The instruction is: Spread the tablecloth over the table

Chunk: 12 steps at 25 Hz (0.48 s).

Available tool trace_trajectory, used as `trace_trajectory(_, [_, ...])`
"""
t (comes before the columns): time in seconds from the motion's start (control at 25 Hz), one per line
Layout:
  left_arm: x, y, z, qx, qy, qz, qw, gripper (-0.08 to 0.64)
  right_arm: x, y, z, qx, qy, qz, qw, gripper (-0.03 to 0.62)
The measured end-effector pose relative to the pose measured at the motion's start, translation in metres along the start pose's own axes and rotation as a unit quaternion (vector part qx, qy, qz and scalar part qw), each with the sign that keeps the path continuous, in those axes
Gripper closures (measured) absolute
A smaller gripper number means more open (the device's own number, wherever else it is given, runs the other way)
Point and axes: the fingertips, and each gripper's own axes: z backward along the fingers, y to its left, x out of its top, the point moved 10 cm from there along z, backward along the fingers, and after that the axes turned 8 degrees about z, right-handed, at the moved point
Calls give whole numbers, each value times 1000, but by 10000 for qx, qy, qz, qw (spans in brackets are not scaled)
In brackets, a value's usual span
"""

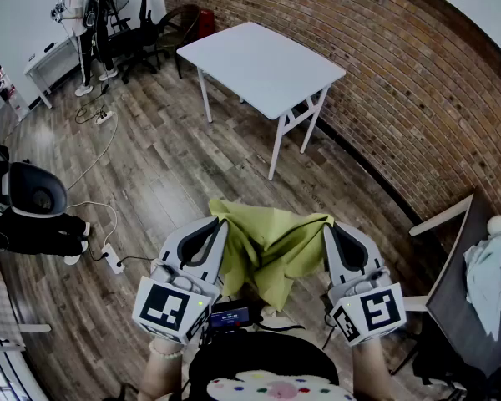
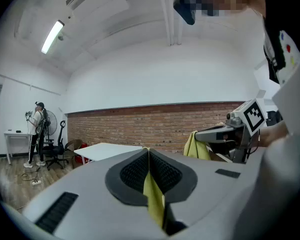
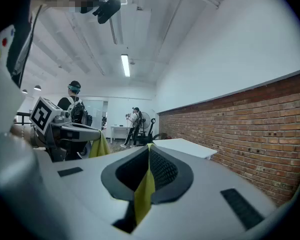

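Note:
A yellow-green tablecloth point(image 1: 271, 247) hangs bunched between my two grippers, held in front of me above the wooden floor. My left gripper point(image 1: 221, 220) is shut on the cloth's left edge; a strip of the tablecloth point(image 2: 151, 194) shows pinched between its pads. My right gripper point(image 1: 328, 226) is shut on the right edge, with the tablecloth point(image 3: 145, 189) clamped the same way. The white folding table point(image 1: 263, 61) stands bare some way ahead, next to the brick wall. It appears as the table point(image 2: 112, 151) beyond the left jaws and the table point(image 3: 185, 146) beyond the right jaws.
A brick wall point(image 1: 401, 82) runs along the right. A chair with white cloth point(image 1: 484, 282) stands at my right. Cables and a power strip point(image 1: 113, 261) lie on the floor at left, near a black chair point(image 1: 33, 195). A person point(image 1: 88, 23) stands by a desk far back left.

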Motion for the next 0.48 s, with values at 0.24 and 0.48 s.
trace_trajectory(0.24, [3, -3, -5, 11, 0, -82, 10000, 545, 0, -5, -2, 31, -12, 27, 10000, 558])
trace_trajectory(0.48, [5, -11, -8, 59, -25, -32, 10000, 545, 1, -11, -2, 56, -65, 117, 9999, 558])
